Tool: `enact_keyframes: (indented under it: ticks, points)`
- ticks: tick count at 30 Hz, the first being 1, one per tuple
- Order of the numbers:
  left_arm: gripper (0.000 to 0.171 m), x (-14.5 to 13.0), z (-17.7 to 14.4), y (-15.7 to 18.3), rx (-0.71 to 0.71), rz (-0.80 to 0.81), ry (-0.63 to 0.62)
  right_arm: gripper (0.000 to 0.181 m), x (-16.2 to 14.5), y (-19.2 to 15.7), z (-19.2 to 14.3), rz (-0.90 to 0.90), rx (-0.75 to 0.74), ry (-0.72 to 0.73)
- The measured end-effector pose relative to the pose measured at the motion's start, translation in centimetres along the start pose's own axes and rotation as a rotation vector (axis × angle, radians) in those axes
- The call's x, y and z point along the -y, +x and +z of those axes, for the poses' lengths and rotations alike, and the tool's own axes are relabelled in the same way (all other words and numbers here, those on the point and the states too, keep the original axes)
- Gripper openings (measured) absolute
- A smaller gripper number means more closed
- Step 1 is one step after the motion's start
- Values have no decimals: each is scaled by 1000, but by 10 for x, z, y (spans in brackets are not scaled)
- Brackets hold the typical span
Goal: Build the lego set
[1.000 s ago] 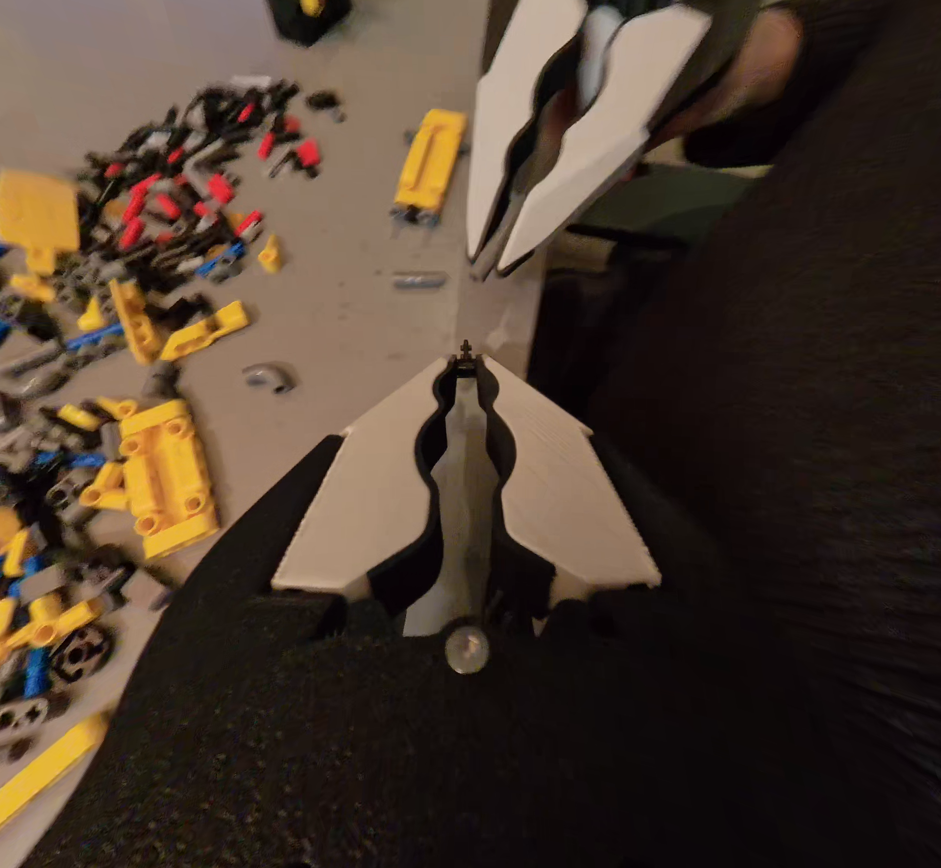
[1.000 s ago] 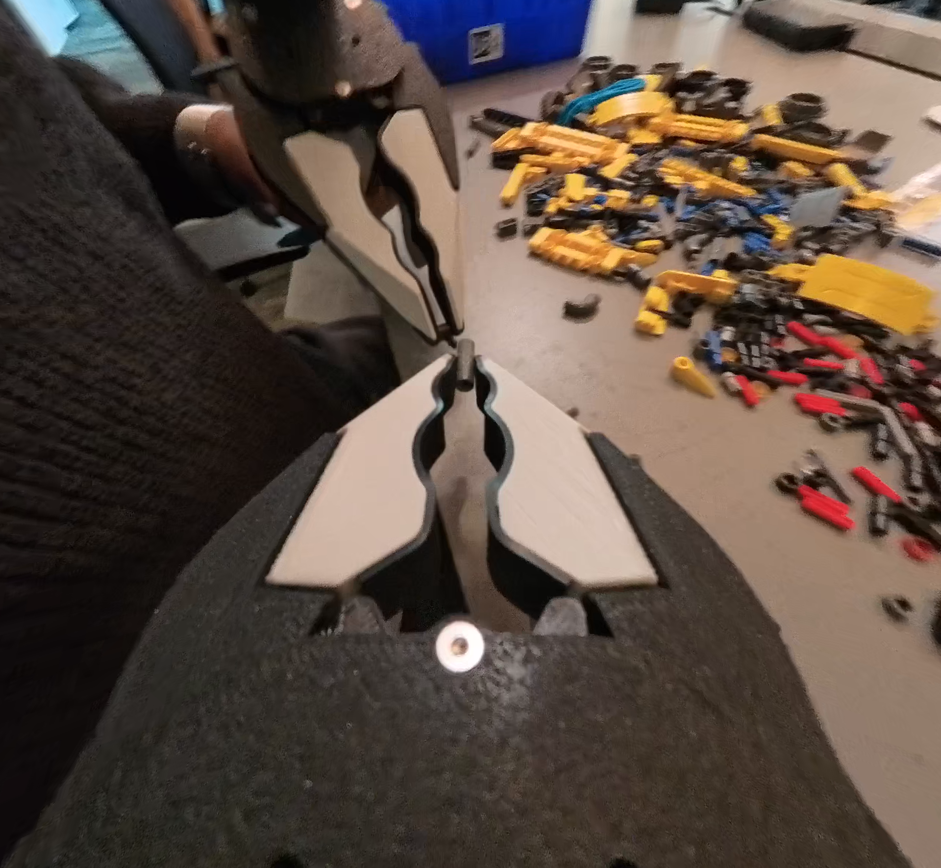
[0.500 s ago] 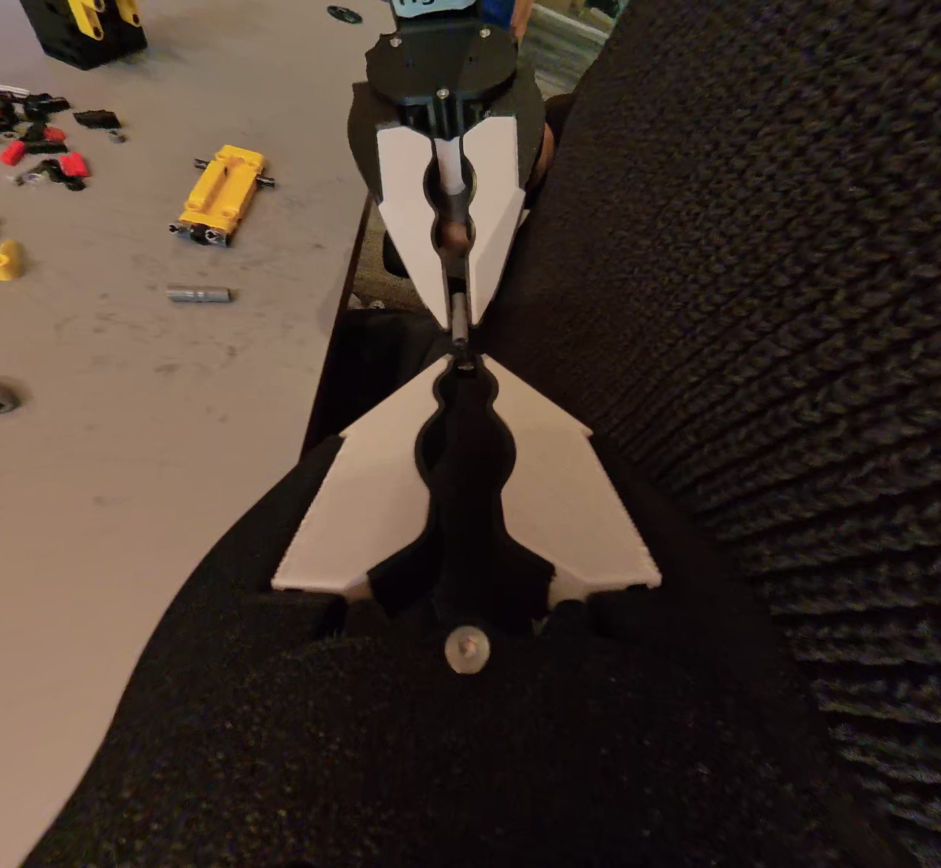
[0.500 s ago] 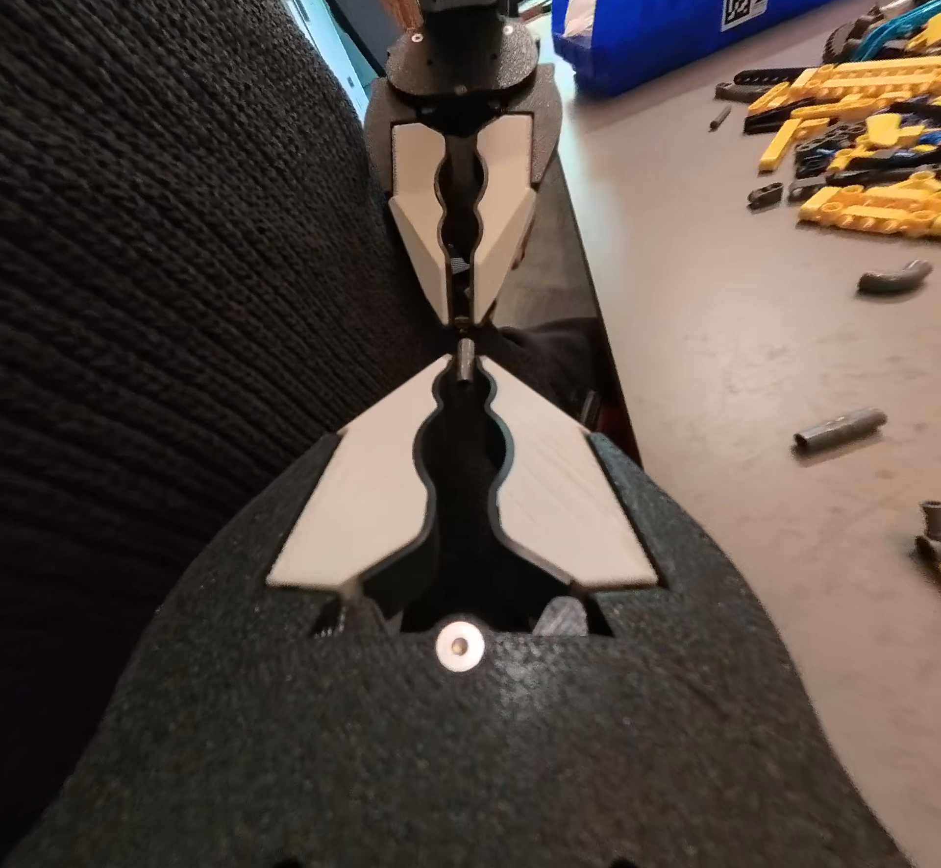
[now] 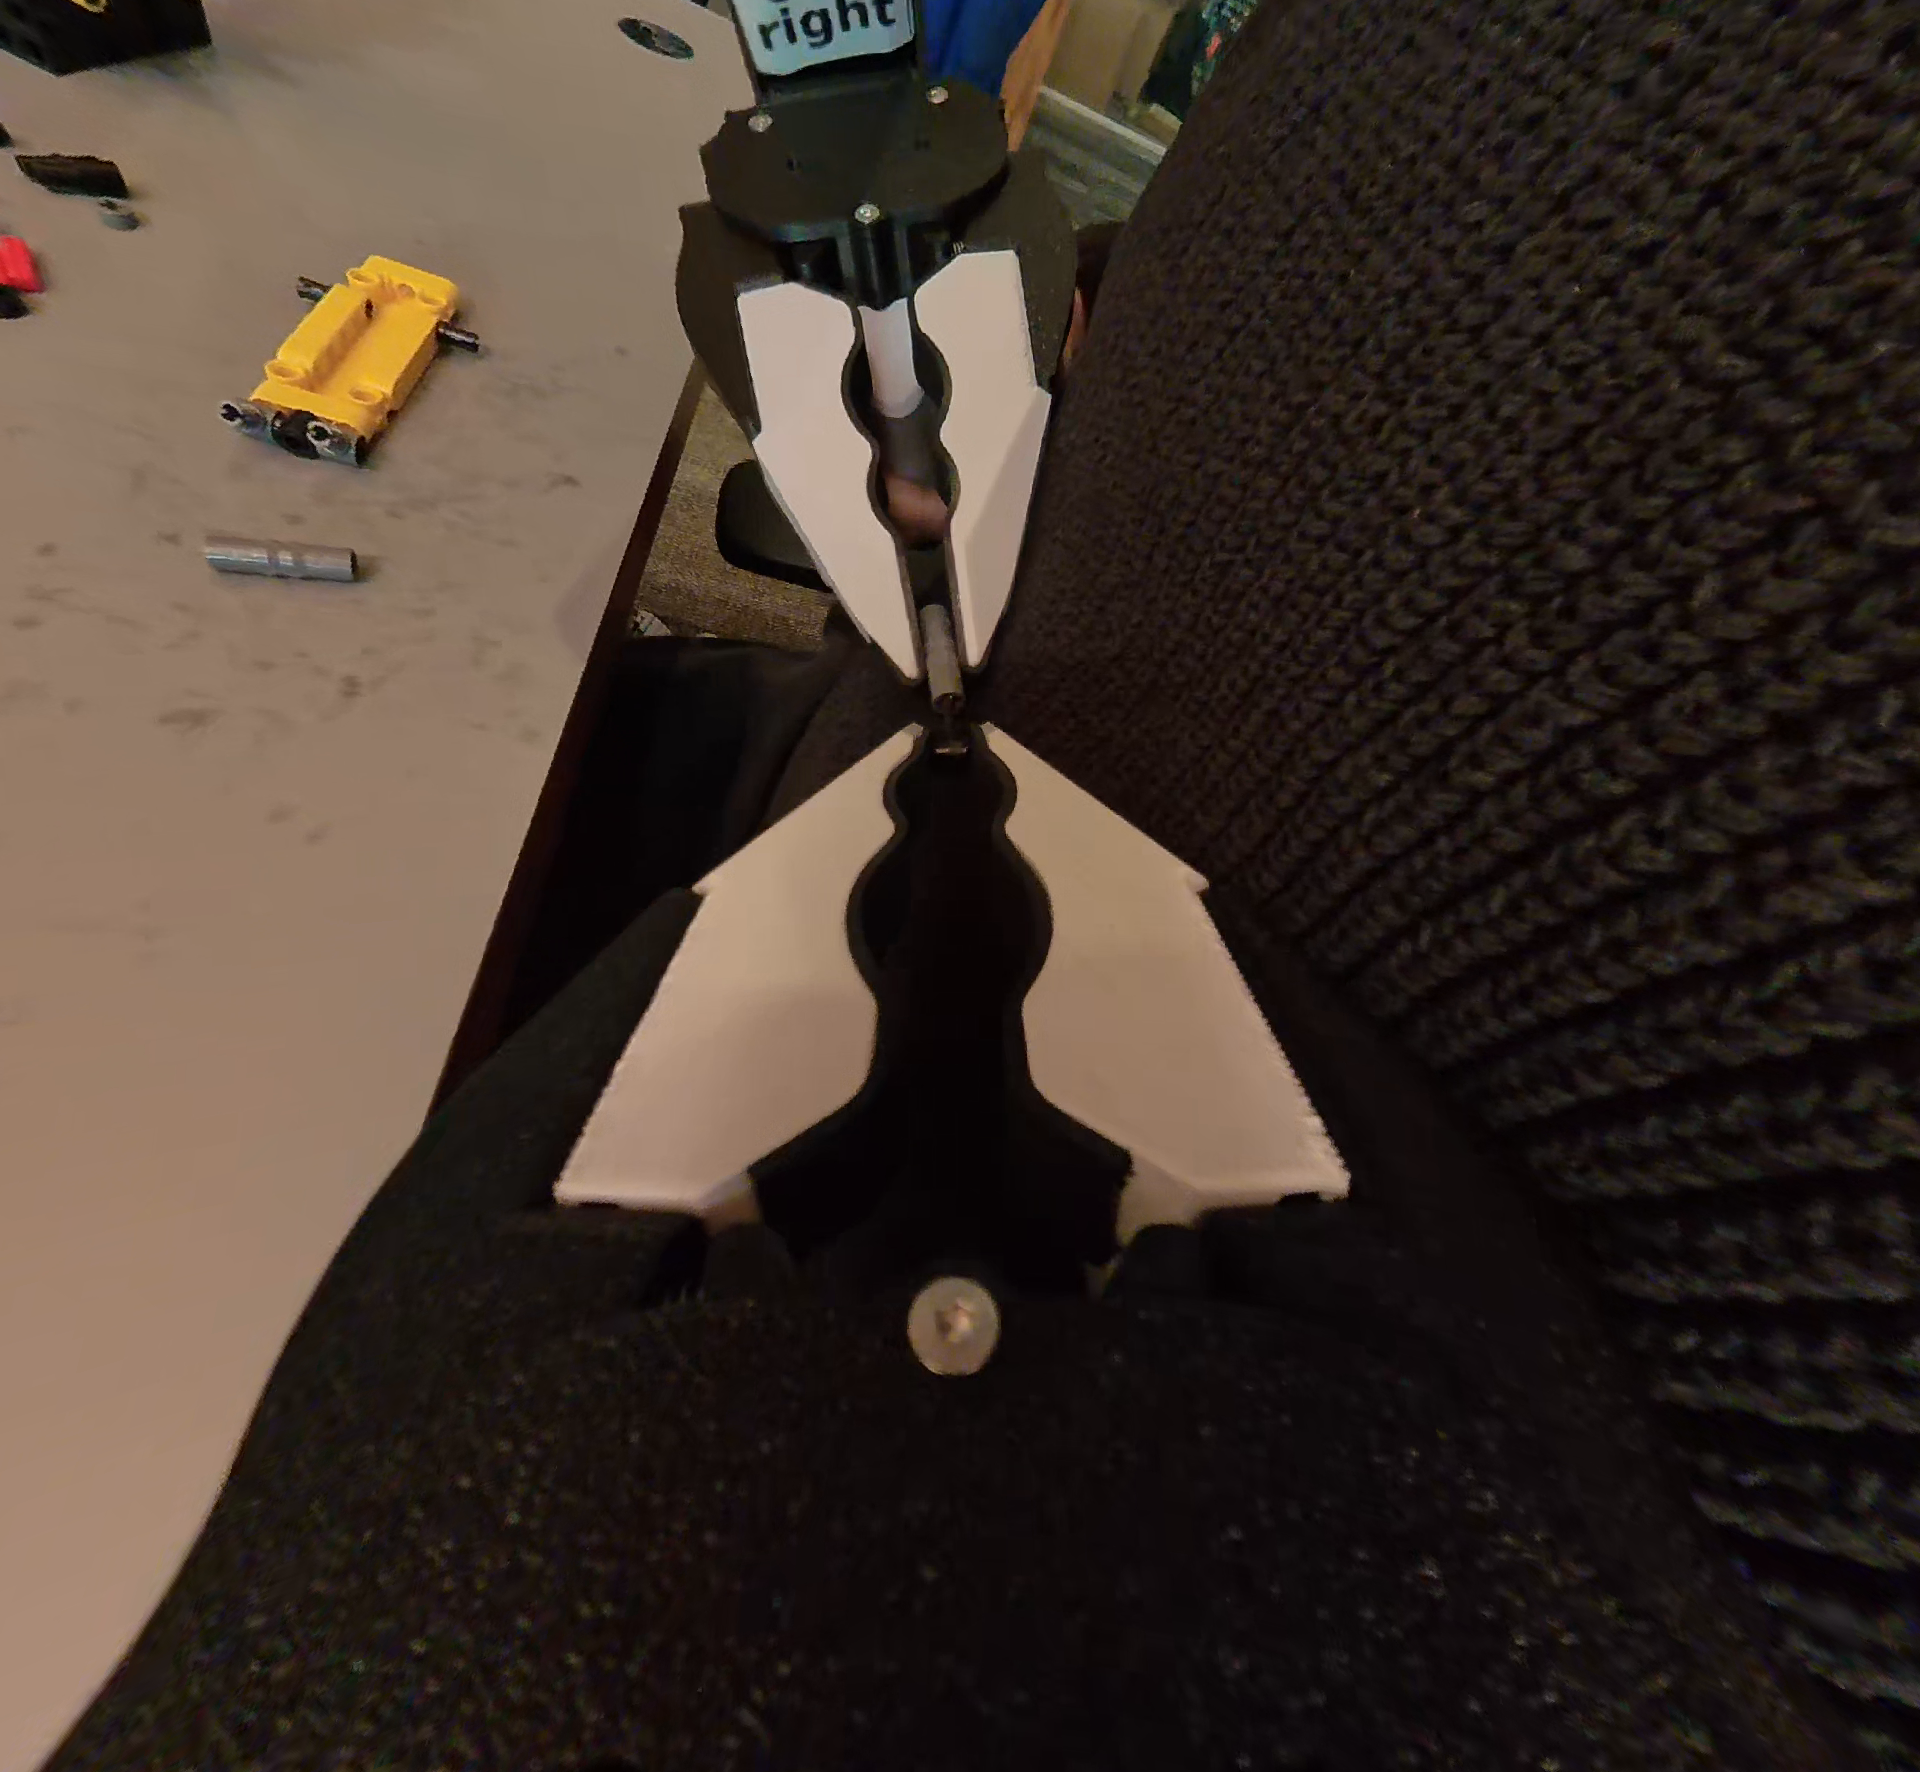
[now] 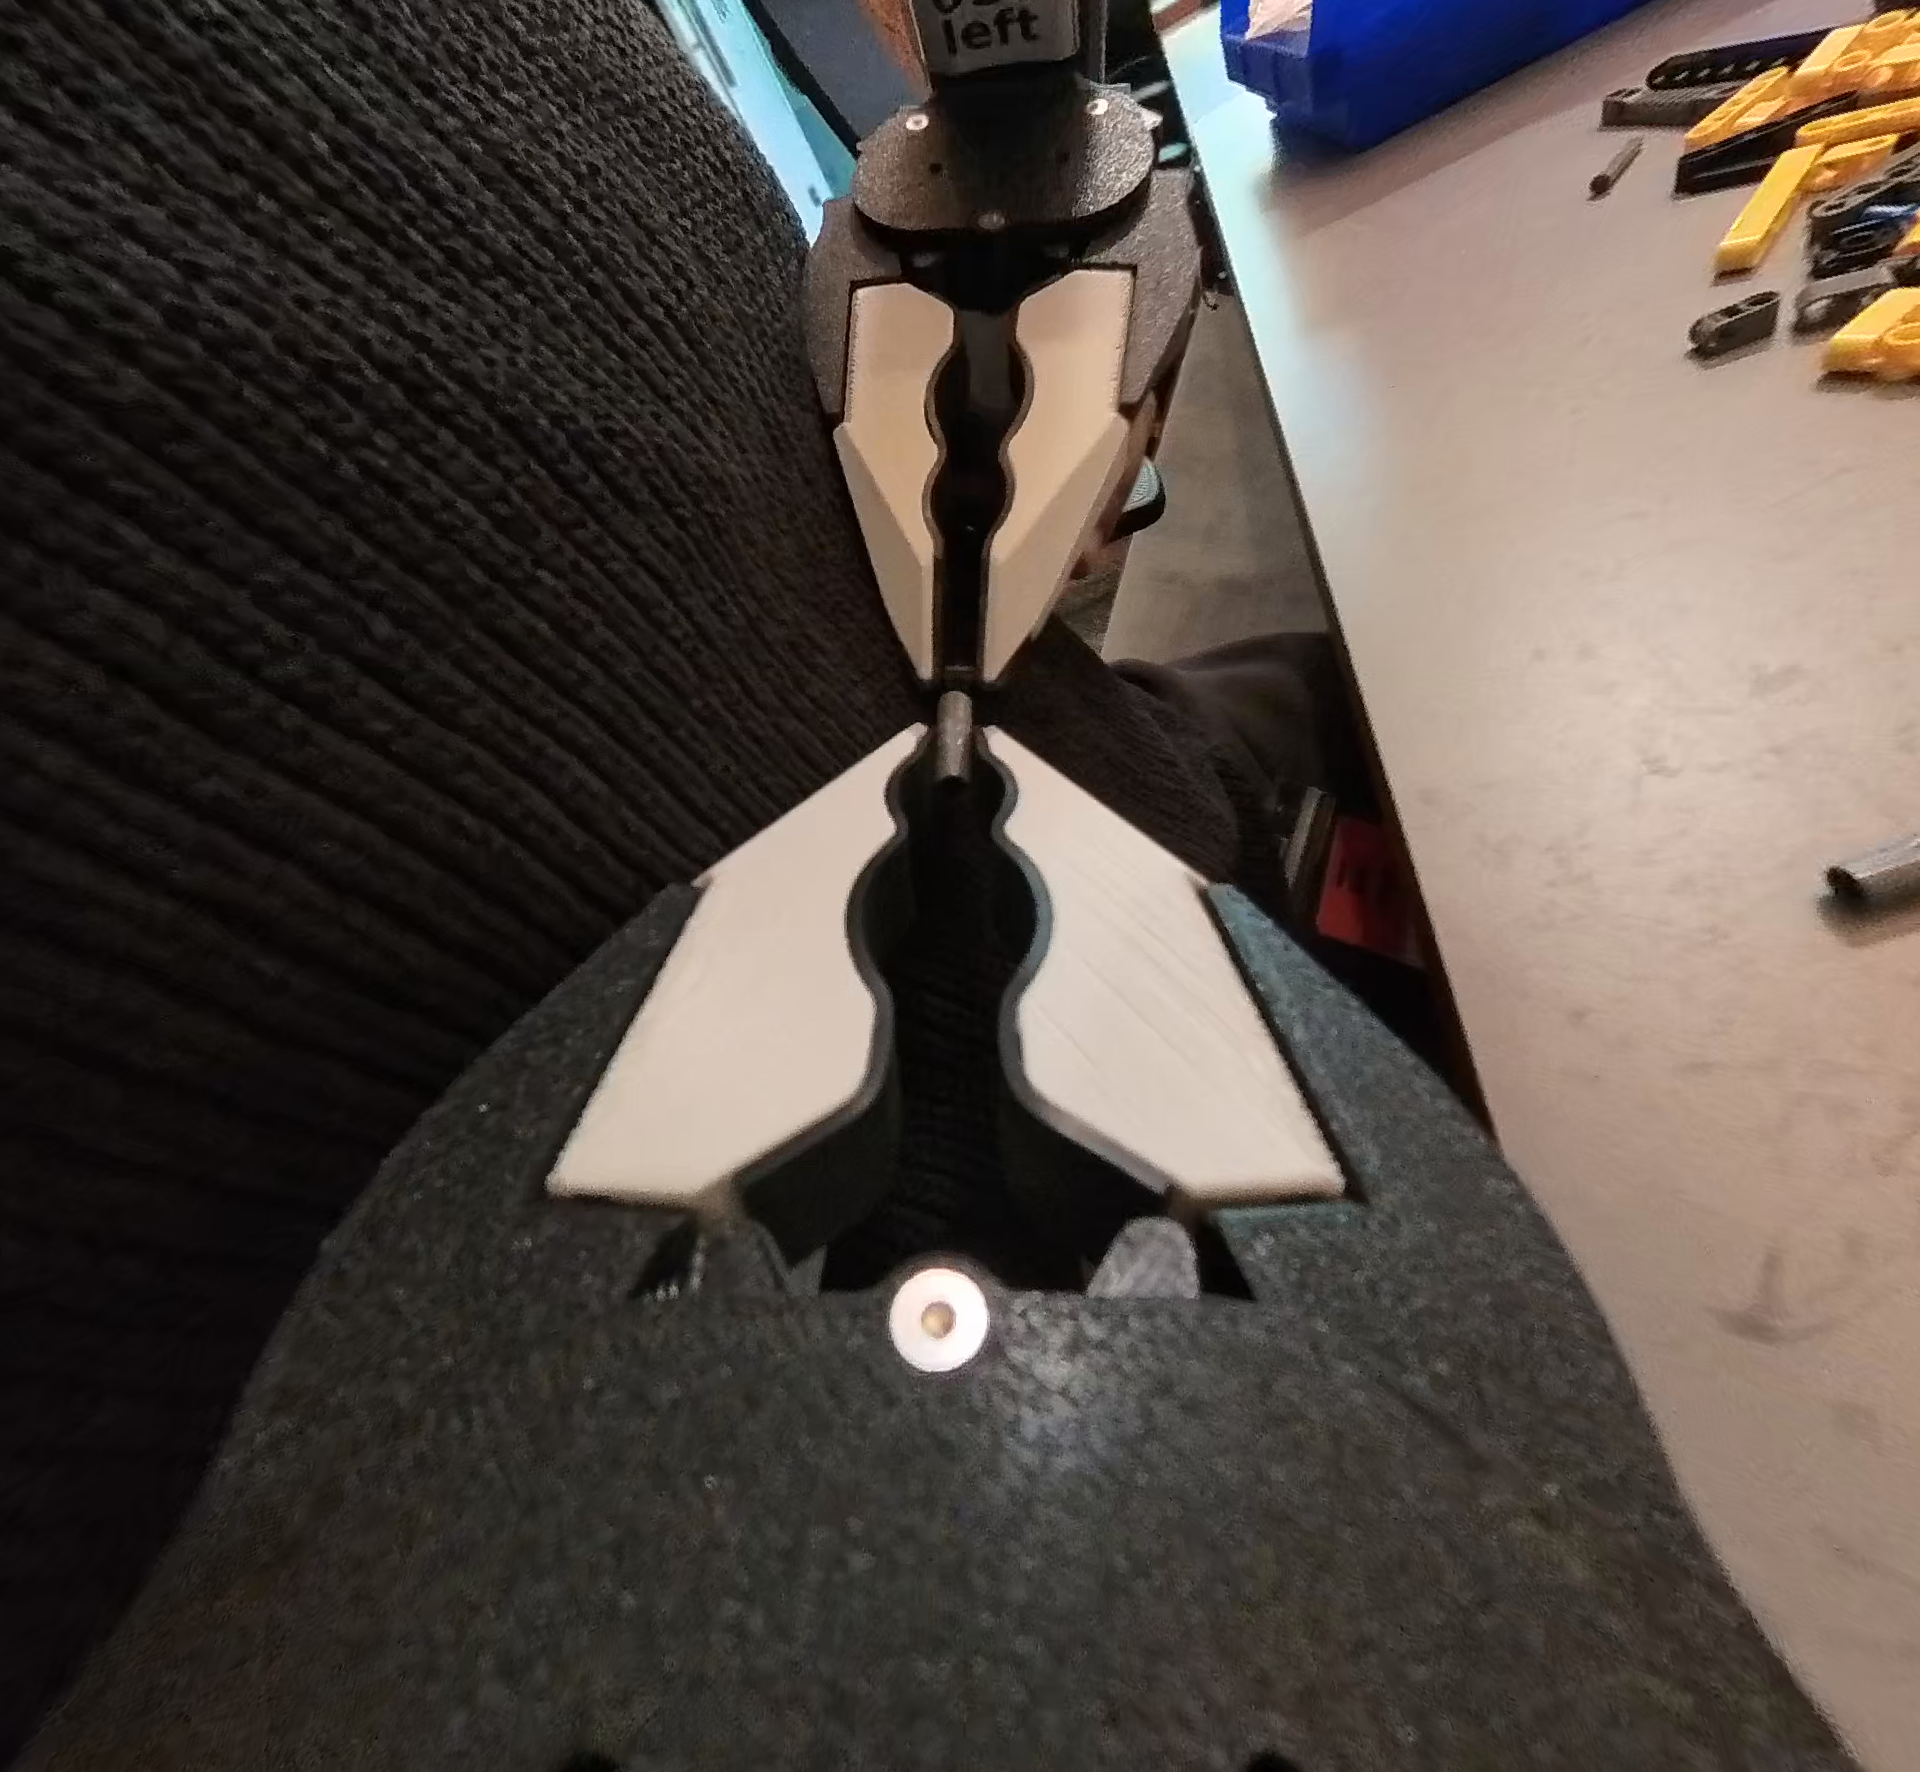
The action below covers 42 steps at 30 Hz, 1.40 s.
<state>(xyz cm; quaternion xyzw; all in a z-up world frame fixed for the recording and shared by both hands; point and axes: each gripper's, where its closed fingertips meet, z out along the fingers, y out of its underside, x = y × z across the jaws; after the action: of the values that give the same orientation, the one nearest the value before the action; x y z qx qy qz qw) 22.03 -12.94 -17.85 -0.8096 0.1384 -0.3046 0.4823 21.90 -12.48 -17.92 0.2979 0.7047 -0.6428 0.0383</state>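
Beside the table [image 5: 312, 839], the grippers have swung tip-to-tip: the right gripper [image 6: 954, 735] is clamped on a grey sleeve [image 5: 940, 660], and the left gripper [image 5: 945, 735] seemingly pinches a tiny pin [image 5: 948, 746].

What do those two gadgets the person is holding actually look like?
Each hand-held gripper, left and right, has two pointed white plastic fingers with wavy black inner edges, set in a rough black shell with a silver screw and a white sticker. The person wears a black knitted sweater.
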Motion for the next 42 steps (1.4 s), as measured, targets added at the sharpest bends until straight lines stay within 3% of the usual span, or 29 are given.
enact_keyframes:
  ticks: [14, 17, 25, 42]
  points:
    - [5, -6, 3, 6, -35, -76, -51, 6, -6, -5, 4, 116, 16, 70]
    - [4, -7, 3, 7, -34, -86, -62, 5, -8, -6, 5, 94, -9, 30]
    - [4, -7, 5, 10, -60, -130, -23, 5, -9, -9, 9, 88, 13, -14]
    - [7, -1, -2, -2, -14, -148, 58, 6, 1, 3, 7, 78, -43, 56]
